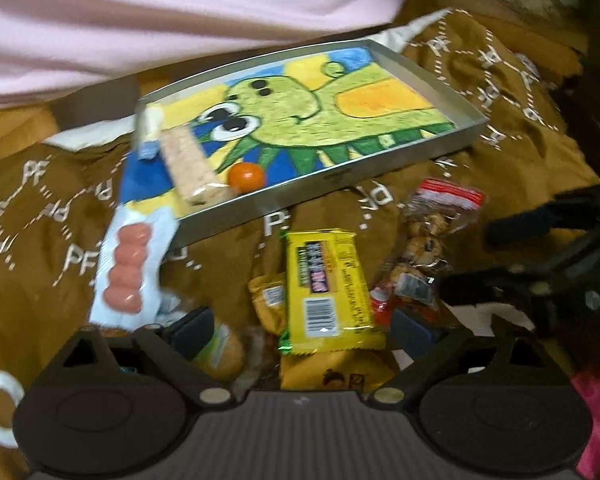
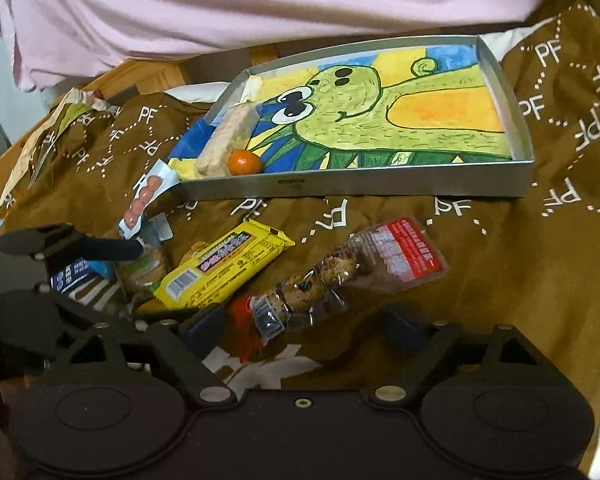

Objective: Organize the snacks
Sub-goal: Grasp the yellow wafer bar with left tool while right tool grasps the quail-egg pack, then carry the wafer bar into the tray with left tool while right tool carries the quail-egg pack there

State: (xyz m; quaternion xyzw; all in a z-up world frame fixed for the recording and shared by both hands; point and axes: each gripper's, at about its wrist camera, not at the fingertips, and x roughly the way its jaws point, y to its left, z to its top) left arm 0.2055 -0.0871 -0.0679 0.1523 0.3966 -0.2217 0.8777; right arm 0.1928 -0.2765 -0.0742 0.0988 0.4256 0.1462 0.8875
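Observation:
A metal tray [image 1: 332, 178] [image 2: 380, 190] lined with a green dinosaur drawing lies on a brown cloth. In its left corner are a beige bar [image 1: 188, 168] [image 2: 224, 140] and an orange ball [image 1: 246, 177] [image 2: 244, 163]. A white packet with pink sausages [image 1: 132, 268] [image 2: 146, 196] leans at that corner. My left gripper [image 1: 302, 330] is open around the near end of a yellow bar [image 1: 324, 284] [image 2: 224, 268]. My right gripper [image 2: 304, 326] is open around a clear packet of speckled eggs [image 2: 328, 280] [image 1: 424, 248].
A person in a pink top [image 2: 260, 4] sits behind the tray. More snack packets [image 1: 220, 352] [image 2: 148, 264] are piled under and left of the yellow bar. The other gripper's black fingers [image 1: 540, 216] [image 2: 108, 249] cross each view's edge. Bare cloth [image 2: 520, 280] lies to the right.

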